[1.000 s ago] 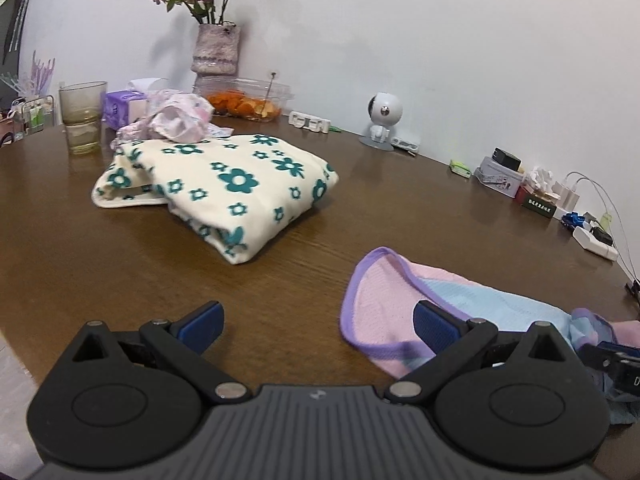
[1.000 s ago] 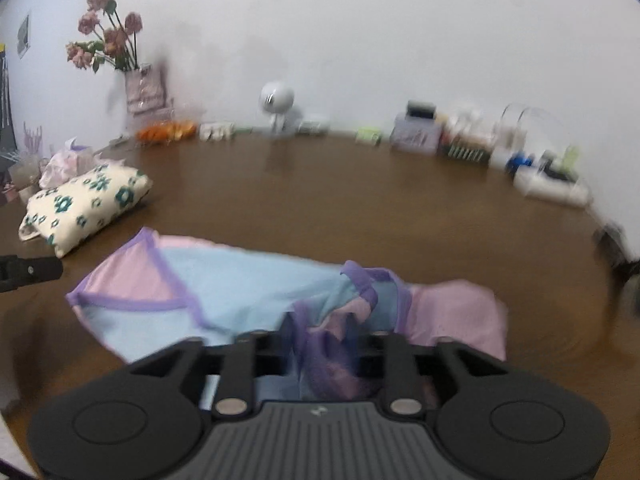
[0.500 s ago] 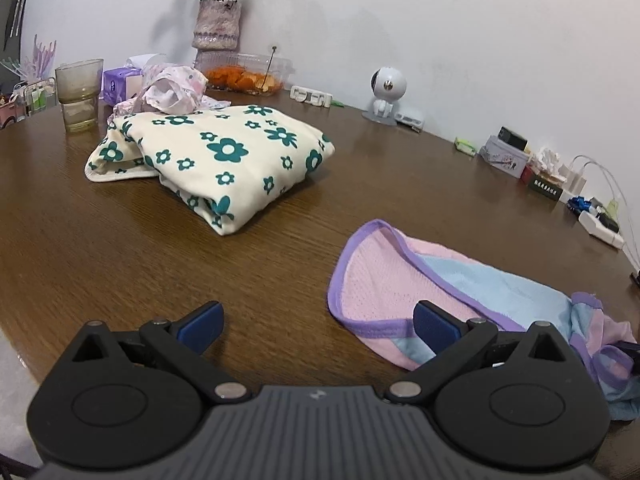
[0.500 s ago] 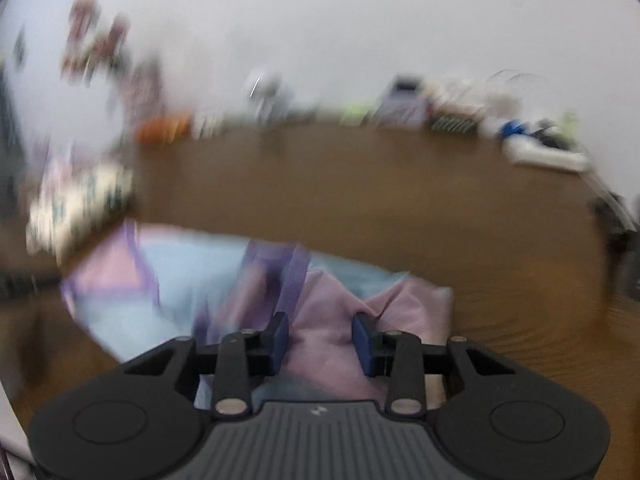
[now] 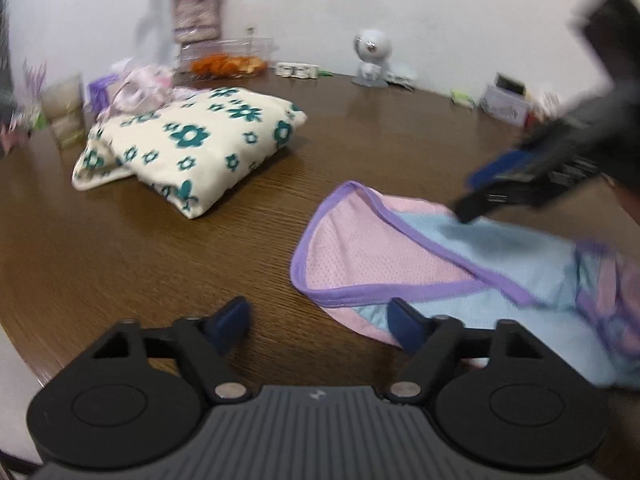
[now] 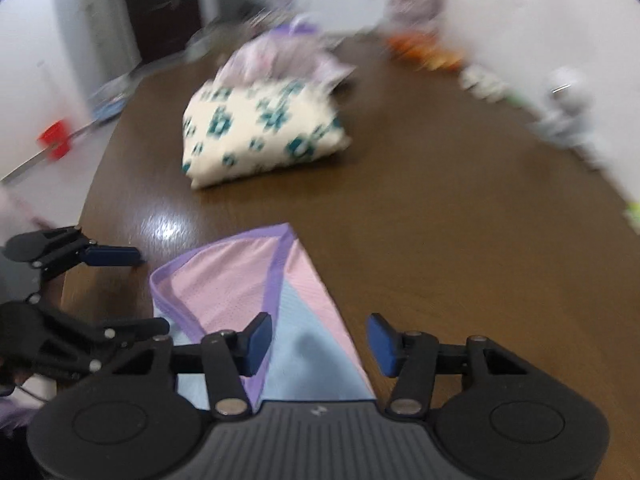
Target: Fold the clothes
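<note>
**Both claws spread over the pastel garment**

From my left wrist: my left claw (image 5: pixel 320 320) is closing, its jaws still well apart. One blue pad sits above the garment's (image 5: pixel 400 256) purple-trimmed pink edge; the other is over bare brown worktop (image 5: pixel 140 248). Nothing is pinched. The garment lies flat, and a folded floral cloth (image 5: pixel 192 148) rests farther back. My right claw (image 5: pixel 500 184) shows blurred at the right, above the garment's blue part.

From my right wrist: my right claw (image 6: pixel 318 340) is opening, with the garment's (image 6: pixel 240 280) pink and blue panels lying between its pads, not gripped. My left claw (image 6: pixel 120 280) is at the left edge, beside the garment's corner. The floral cloth (image 6: pixel 260 128) lies beyond.
</note>
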Action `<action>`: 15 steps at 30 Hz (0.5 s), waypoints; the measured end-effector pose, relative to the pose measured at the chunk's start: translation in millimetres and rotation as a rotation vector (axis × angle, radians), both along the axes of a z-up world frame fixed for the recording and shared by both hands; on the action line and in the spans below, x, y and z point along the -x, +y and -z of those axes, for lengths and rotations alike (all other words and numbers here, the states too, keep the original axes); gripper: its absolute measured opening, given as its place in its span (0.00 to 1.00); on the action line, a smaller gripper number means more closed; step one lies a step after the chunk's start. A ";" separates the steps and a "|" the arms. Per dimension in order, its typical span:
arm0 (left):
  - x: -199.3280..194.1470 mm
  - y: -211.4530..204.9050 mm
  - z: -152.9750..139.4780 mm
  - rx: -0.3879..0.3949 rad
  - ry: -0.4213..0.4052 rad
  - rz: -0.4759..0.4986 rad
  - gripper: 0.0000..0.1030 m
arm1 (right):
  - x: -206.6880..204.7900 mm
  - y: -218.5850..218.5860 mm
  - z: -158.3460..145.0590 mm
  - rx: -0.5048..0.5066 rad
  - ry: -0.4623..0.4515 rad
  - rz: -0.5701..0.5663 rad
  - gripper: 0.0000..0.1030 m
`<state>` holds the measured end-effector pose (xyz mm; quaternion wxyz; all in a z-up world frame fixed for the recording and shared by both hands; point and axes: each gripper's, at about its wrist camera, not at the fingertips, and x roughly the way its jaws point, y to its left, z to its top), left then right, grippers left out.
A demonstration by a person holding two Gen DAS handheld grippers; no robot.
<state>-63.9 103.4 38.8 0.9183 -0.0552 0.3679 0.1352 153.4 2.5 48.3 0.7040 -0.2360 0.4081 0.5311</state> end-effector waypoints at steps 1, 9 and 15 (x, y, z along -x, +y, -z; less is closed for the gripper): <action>-0.5 -0.5 -0.7 0.001 0.000 0.009 0.55 | -4.4 3.8 5.8 0.001 0.030 -0.010 0.48; -29.2 10.4 -3.8 0.062 -0.011 0.064 0.06 | 0.6 3.2 21.2 -0.003 -0.015 0.009 0.02; -136.8 21.9 -11.0 0.062 0.028 0.182 0.05 | -24.4 -21.3 23.7 -0.016 -0.065 0.217 0.01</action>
